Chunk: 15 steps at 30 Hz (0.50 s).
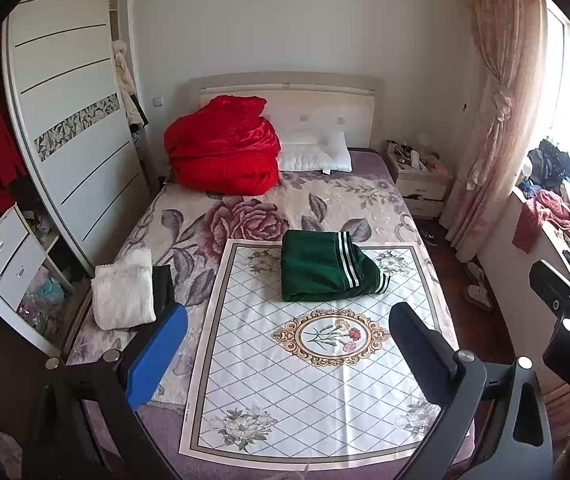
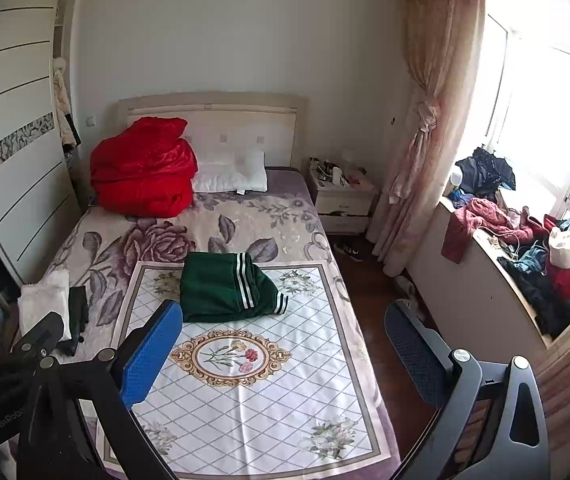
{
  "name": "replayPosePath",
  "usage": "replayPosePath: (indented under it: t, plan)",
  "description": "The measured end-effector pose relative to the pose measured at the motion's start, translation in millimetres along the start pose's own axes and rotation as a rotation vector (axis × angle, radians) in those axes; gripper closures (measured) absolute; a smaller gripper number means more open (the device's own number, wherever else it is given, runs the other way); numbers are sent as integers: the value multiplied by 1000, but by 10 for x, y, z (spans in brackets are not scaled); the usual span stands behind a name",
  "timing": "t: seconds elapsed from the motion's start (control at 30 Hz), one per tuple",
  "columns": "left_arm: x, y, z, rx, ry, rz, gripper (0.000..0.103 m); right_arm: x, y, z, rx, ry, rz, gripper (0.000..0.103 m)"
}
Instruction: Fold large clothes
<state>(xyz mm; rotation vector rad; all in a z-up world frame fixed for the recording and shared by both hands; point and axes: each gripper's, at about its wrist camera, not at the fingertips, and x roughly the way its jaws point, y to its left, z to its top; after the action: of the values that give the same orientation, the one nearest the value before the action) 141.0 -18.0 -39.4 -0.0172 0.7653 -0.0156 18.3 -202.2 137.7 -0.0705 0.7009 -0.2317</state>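
A folded dark green garment with white stripes lies on a white diamond-patterned cloth spread on the bed; it also shows in the right wrist view. My left gripper is open and empty, held above the near end of the bed, well short of the garment. My right gripper is open and empty, above the bed's right side. A folded white fluffy garment and a black one lie at the bed's left edge.
A red quilt and white pillows sit by the headboard. A wardrobe stands at left, a nightstand at right. Clothes are piled on the window ledge. Shoes lie on the floor.
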Motion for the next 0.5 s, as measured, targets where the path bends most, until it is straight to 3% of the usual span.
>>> replayPosePath:
  t: [0.5]
  plan:
    - [-164, -5, -16, -10, -51, 18, 0, -133, -12, 36, -9, 7, 29, 0]
